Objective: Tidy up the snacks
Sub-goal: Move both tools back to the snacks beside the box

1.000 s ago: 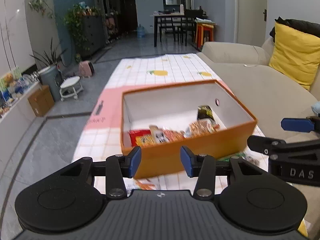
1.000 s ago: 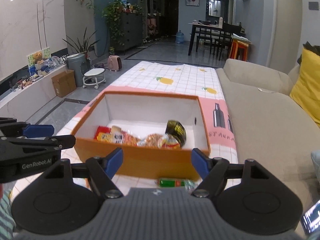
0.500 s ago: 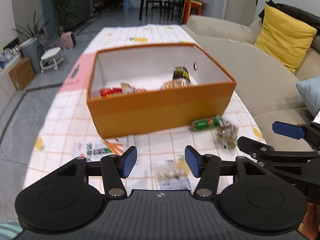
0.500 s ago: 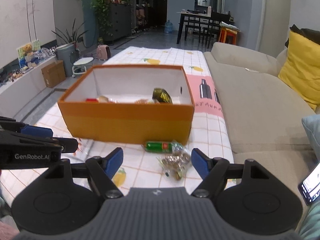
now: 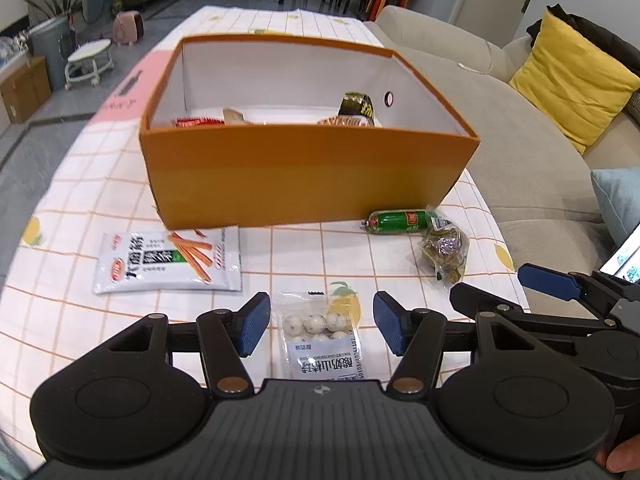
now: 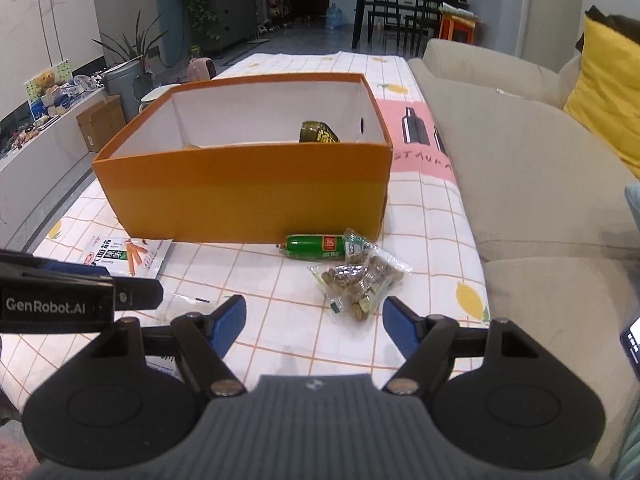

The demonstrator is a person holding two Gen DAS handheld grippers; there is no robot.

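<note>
Two grippers hover with jaws open, gripping nothing; the left gripper [image 5: 320, 329] has just been widening, a ball packet [image 5: 320, 334] lying between its jaws. Ahead of the right gripper [image 6: 314, 330] lie a nut bag [image 6: 358, 276] and a sausage [image 6: 314, 247], the box [image 6: 248, 194] beyond.

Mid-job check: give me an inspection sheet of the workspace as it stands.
Surface: checked tablecloth on a low table.
Job's things: orange box holds several snacks; outside it lie a white stick-snack packet, green sausage, brown candy bag and clear bag of white balls.
Clutter: nothing seen.
Grippers: left hand-held gripper open, jaws just been opening, astride the ball bag; right hand-held gripper open, before the candy bag.
Cables: nothing seen.
Surroundings: beige sofa, yellow cushion.
</note>
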